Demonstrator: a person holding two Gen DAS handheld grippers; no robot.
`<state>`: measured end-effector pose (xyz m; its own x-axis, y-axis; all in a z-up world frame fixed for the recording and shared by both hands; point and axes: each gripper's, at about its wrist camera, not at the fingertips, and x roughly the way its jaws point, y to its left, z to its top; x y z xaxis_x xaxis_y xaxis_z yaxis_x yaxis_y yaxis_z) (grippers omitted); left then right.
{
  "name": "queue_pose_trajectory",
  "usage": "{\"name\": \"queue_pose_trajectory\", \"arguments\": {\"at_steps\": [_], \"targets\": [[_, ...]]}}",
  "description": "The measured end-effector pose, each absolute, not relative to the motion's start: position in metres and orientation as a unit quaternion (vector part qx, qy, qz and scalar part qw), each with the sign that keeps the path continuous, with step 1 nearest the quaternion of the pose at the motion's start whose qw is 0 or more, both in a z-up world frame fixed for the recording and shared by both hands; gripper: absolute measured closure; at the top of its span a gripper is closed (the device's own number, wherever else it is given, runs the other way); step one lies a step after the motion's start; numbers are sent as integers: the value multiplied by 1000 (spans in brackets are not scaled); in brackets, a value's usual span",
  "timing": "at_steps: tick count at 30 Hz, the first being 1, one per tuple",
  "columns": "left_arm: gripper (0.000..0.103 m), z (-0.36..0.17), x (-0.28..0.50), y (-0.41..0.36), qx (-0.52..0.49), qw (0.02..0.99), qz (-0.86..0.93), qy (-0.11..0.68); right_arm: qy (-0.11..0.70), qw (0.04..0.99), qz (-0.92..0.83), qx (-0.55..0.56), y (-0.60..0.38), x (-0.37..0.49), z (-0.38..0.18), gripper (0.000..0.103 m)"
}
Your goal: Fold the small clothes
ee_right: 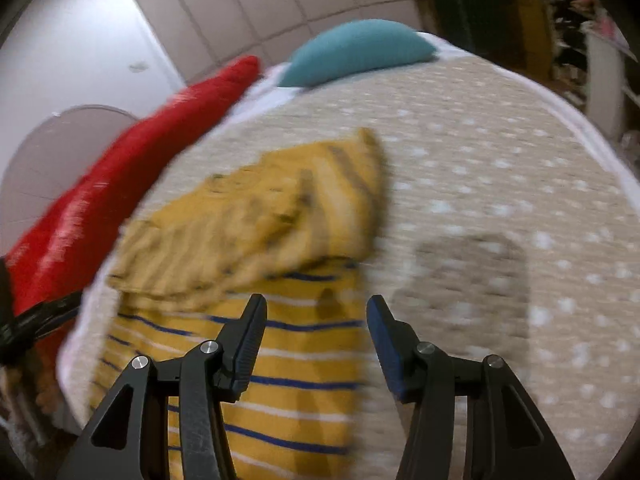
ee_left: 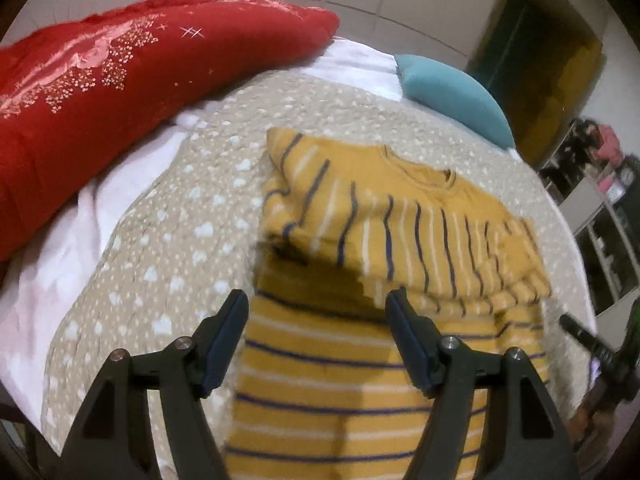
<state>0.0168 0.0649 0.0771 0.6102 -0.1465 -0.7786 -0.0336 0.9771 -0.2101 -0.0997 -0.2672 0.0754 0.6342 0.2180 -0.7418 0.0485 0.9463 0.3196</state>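
Stripy yellow top on the bed

The mustard-yellow knit top with blue and white stripes [ee_left: 384,264] lies half folded on the beige dotted quilt [ee_left: 168,240]. The left gripper [ee_left: 316,312] and right gripper [ee_right: 316,316] both hang over it — jaws wide apart, holding nothing. A red pillow [ee_left: 120,92] lies at ten o'clock.

The left wrist view looks steeply down along its black two-finger left gripper [ee_left: 316,300] from close above the mustard-yellow striped knit top [ee_left: 400,220], facing the long red embroidered cushion [ee_left: 120,92] and the tiled wall behind. The right wrist view sits just as near, tilted down over its right gripper [ee_right: 316,308] at the top's other edge. Both share the top, the beige quilted bedspread dotted with white clouds [ee_left: 180,208], the red cushion and the teal pillow [ee_right: 356,50].
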Motion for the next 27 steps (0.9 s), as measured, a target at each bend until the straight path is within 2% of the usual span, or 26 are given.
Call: {"name": "queue_pose_trajectory", "arguments": {"at_steps": [4,8,11,14,16,19,22,27], "targets": [[28,66,10,33,-73,899,-33,430,434,890,-17,135,-306,-100,71,42],[28,57,5,6,-62,890,-32,451,449,886,-77,89,-343,-82,53,41],[28,68,-15,-10,-67,888,-45,453,459,877,-77,116,-370,-72,39,40],[28,89,-41,-23,-59,889,-47,452,453,880,-76,117,-377,-61,39,24],[26,107,-60,-27,-63,893,-58,441,462,878,-52,111,-374,-51,34,0],[17,125,-78,-30,-44,911,-45,409,463,884,-43,47,-354,-47,24,0],[17,129,-79,-32,-12,920,-24,392,458,887,-56,23,-345,-46,21,0],[17,118,-74,-21,-36,915,-28,401,457,887,-54,27,-339,-46,20,0]]}}
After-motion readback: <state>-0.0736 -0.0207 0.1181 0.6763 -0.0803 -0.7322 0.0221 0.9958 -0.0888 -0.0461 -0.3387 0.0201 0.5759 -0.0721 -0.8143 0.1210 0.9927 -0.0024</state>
